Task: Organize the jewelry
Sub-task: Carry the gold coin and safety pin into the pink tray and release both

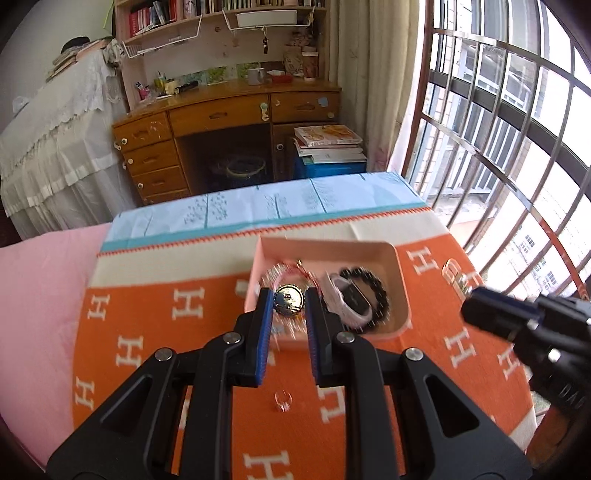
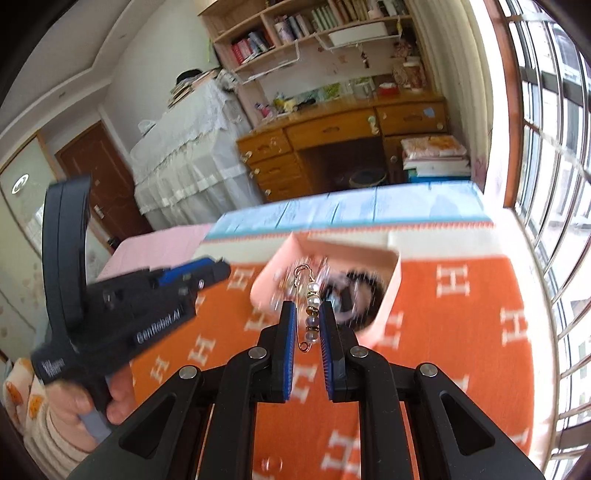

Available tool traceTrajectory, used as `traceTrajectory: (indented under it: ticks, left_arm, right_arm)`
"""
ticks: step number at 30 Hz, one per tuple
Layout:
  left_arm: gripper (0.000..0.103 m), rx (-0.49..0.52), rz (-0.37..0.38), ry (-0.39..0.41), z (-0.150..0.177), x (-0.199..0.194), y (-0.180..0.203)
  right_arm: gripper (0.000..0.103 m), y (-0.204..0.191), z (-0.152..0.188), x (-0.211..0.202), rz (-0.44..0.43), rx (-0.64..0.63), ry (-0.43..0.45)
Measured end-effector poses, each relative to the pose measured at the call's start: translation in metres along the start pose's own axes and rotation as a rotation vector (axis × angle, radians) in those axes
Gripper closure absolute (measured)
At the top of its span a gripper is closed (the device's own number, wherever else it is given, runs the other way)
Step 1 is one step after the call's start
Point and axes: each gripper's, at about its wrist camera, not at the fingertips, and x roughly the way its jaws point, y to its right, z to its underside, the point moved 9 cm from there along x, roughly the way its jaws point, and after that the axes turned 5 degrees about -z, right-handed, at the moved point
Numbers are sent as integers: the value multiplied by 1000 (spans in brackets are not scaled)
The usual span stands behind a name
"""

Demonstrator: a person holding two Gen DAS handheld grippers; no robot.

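In the left wrist view, a round gold-and-silver brooch [image 1: 289, 303] is clamped between the pads of the left gripper [image 1: 289, 306], held above the near left part of a pink tray [image 1: 400, 280] on the orange blanket [image 1: 155, 332]; a white watch [image 1: 347, 299] and a black bead bracelet [image 1: 380, 291] lie in the tray, and a clear ring [image 1: 282, 400] lies on the blanket nearer the camera. In the right wrist view, a beaded gold pin [image 2: 309, 310] is clamped in the right gripper [image 2: 307, 314], its long axis running along the fingers toward the tray, clasp end farthest, with the left gripper seen well to the left in a hand [image 2: 96, 402].

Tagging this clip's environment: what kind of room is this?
Most likely a home bedroom or study: a wooden desk with bookshelves above, a barred window, and a work surface spread with an orange blanket, possibly a bed.
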Motion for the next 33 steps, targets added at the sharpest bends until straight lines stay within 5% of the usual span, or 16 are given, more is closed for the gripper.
traceTrajectory:
  ticks: [10, 23, 25, 27, 29, 33]
  left_arm:
    - [88, 17, 24, -63, -42, 66, 6]
    - [87, 43, 54, -168, -14, 143, 17]
    - [80, 42, 73, -174, -11, 144, 18]
    - [53, 40, 88, -166, -9, 141, 19]
    - [41, 28, 97, -158, -10, 136, 16]
    - [40, -4, 118, -160, -10, 127, 10]
  right_arm:
    - [91, 29, -64, 57, 41, 87, -32]
    - [91, 73, -32, 144, 82, 121, -182]
    - [88, 76, -25, 152, 82, 115, -213]
    - [78, 78, -21, 156, 92, 115, -227]
    - [67, 81, -21, 154, 103, 122, -210]
    - [66, 79, -24, 145, 99, 130, -191]
